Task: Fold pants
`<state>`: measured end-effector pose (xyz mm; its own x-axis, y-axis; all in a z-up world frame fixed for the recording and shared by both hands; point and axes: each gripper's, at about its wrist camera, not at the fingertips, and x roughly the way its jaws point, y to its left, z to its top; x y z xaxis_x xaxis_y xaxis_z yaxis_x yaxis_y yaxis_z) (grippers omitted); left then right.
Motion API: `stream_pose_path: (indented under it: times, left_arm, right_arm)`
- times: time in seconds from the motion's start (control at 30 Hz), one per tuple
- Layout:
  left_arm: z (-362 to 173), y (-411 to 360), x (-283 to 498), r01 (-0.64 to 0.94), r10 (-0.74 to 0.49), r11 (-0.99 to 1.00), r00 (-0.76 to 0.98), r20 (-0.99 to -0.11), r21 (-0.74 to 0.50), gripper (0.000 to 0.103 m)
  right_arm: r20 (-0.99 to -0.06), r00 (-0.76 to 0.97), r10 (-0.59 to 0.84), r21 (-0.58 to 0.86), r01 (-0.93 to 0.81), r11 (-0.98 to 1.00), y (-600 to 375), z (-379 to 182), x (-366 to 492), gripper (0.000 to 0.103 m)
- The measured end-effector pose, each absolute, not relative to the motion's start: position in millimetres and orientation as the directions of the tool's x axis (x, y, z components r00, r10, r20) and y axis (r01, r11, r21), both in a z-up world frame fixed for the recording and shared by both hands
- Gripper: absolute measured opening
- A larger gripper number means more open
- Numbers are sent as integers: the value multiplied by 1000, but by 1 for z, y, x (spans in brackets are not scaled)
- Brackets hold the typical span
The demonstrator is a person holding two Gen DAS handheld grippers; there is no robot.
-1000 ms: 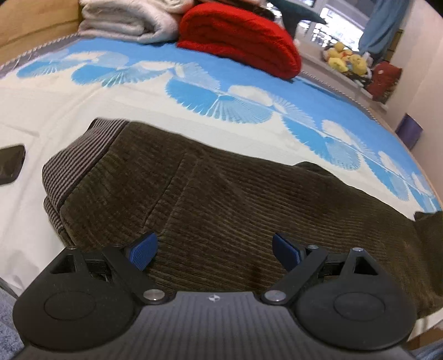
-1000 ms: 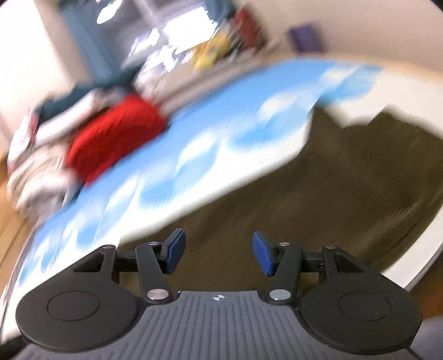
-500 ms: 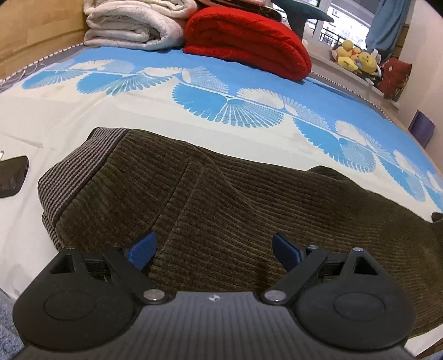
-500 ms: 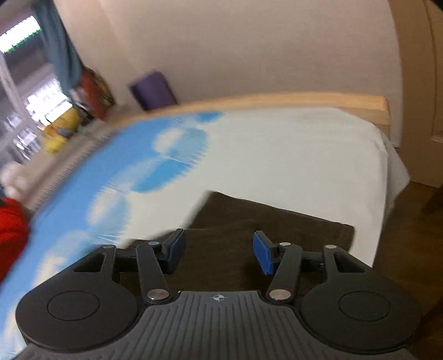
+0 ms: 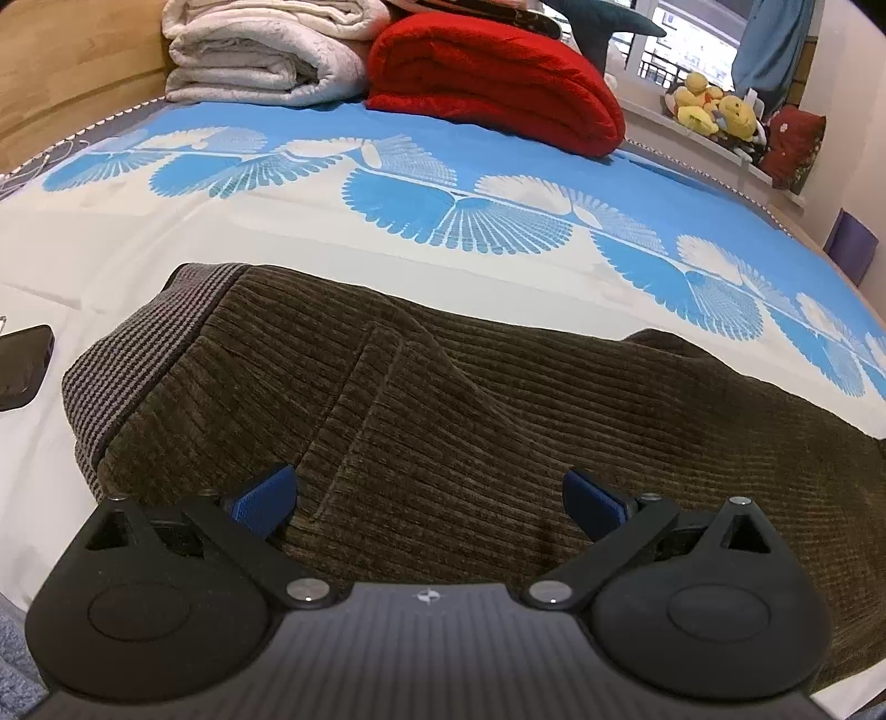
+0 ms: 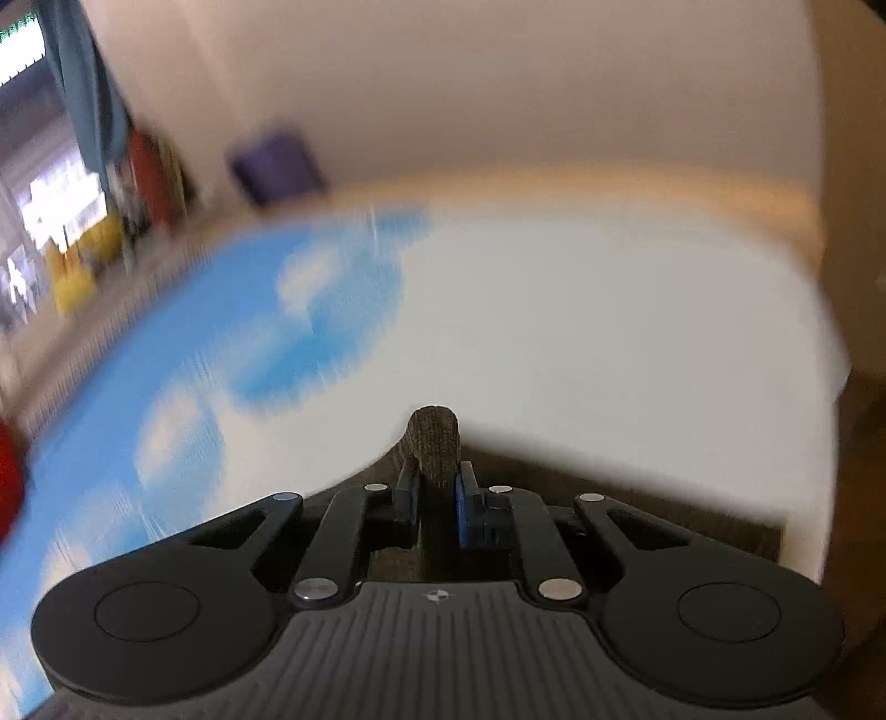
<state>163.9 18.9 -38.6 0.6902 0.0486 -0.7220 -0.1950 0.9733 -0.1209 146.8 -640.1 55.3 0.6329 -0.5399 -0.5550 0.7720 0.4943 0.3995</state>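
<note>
Dark brown corduroy pants [image 5: 498, 399] lie flat across the bed, with the striped grey waistband [image 5: 149, 343] at the left. My left gripper [image 5: 426, 487] hovers just above the cloth near the waist. Its jaws are opening wide and the blue pads touch nothing. In the blurred right wrist view my right gripper [image 6: 437, 487] is closing, and its pads pinch a small upright fold of the pants [image 6: 434, 437] at the edge of the fabric. The rest of the pants there is hidden under the gripper body.
The blue and white bedsheet [image 5: 387, 166] lies under the pants. A red blanket [image 5: 498, 72] and a white one [image 5: 260, 50] are stacked at the back. A dark flat object [image 5: 22, 365] lies at the left. The bed's edge [image 6: 830, 354] drops off at the right.
My right gripper swung across the bed to the pants' far end and closed on a fold of the fabric. The left jaws spread a little wider; that hand hardly moved.
</note>
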Motion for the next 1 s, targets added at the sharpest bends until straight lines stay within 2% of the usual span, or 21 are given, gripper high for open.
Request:
stream_pose_path:
  times: [0.07,0.13,0.2,0.27,0.3,0.33,0.43,0.57,0.67,0.73,0.87,0.93,0.97,1.0]
  left_arm:
    - [-38,21,164,-195,39,971,691,-722,-135,102]
    - [-37,21,164,-196,35,971,692,-721,-141,102]
    - [-37,21,163,-192,33,971,693,-720,-141,102]
    - [-38,20,162,-184,39,975,693,-720,-124,102]
    - [-38,18,161,-180,42,977,694,-719,-117,102]
    - [-39,17,160,-178,46,978,695,-718,-109,102]
    - [-39,16,160,-179,50,978,694,-718,-104,102]
    - [-38,19,160,-196,51,973,693,-719,-120,102]
    - [-39,19,160,-198,60,974,691,-720,-109,102]
    - [-39,20,160,-200,59,973,690,-722,-111,102]
    - [-38,22,159,-206,55,971,690,-722,-123,102]
    - [-38,24,159,-205,55,971,689,-723,-122,102]
    - [-38,25,159,-207,54,971,689,-723,-124,102]
    - [-38,26,159,-209,53,970,688,-723,-128,102]
  right_arm:
    - [-513,635,-578,422,773,474,-641,74,119,12]
    - [-529,609,-591,416,793,445,-650,60,91,12]
    - [-623,526,-579,353,849,392,-664,18,72,12]
    - [-741,470,-480,364,881,302,-682,-34,55,12]
    - [-699,523,-487,448,852,273,-683,-47,41,10]
    - [-675,546,-497,468,837,283,-681,-47,36,11]
    - [-680,527,-509,404,849,339,-675,-37,42,12]
    - [-630,593,-501,481,805,348,-678,-6,34,12]
    - [-590,625,-511,487,781,392,-671,17,25,11]
    - [-608,600,-519,455,800,392,-669,14,25,11]
    - [-722,474,-505,402,880,252,-680,-33,23,13]
    - [-708,447,-547,359,895,266,-675,-37,26,31]
    - [-702,421,-574,320,907,274,-673,-34,28,49]
    - [-696,398,-598,281,917,284,-673,-29,29,59]
